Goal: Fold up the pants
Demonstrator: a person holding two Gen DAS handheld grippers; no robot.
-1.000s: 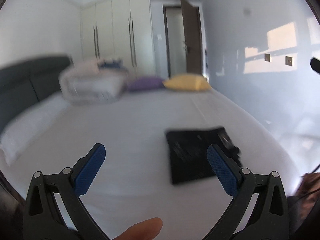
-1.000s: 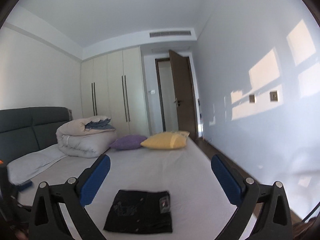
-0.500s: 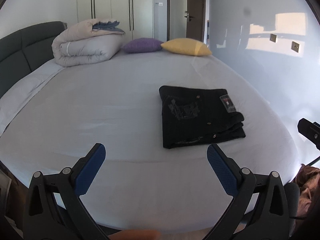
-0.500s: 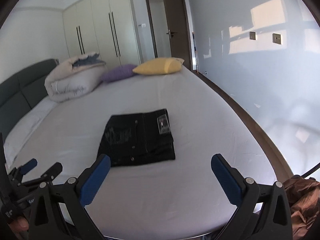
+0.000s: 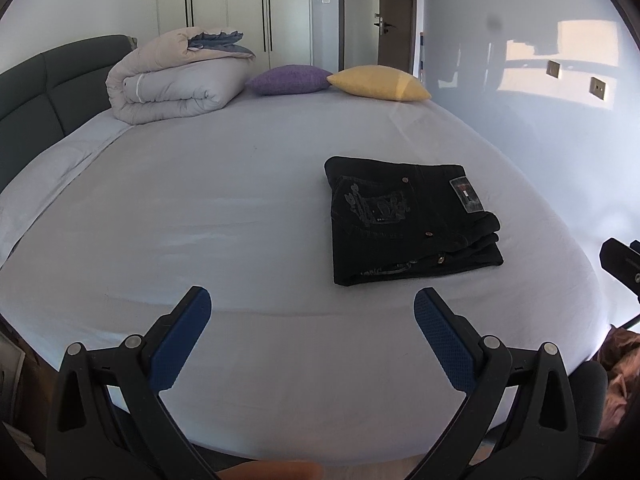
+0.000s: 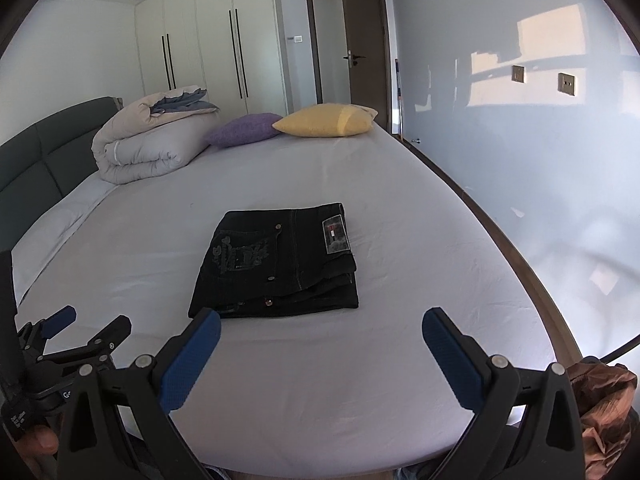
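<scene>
Black pants [image 5: 408, 220] lie folded in a neat rectangle on the white bed [image 5: 240, 208], back pocket and label facing up. They also show in the right wrist view [image 6: 280, 264]. My left gripper [image 5: 312, 304] is open and empty, held over the bed's near edge, left of and short of the pants. My right gripper [image 6: 320, 324] is open and empty, just short of the pants' near edge. The left gripper also shows at the lower left of the right wrist view [image 6: 86, 326].
A rolled duvet [image 5: 176, 80], a purple cushion [image 5: 288, 79] and a yellow cushion [image 5: 380, 83] lie at the far end of the bed. A dark headboard [image 5: 36, 92] is on the left. A brown cloth [image 6: 600, 408] lies beside the bed at lower right.
Both grippers have tilted down and pulled back from a raised view, so the whole bed and the folded pants are now in sight. The pants have not moved.
</scene>
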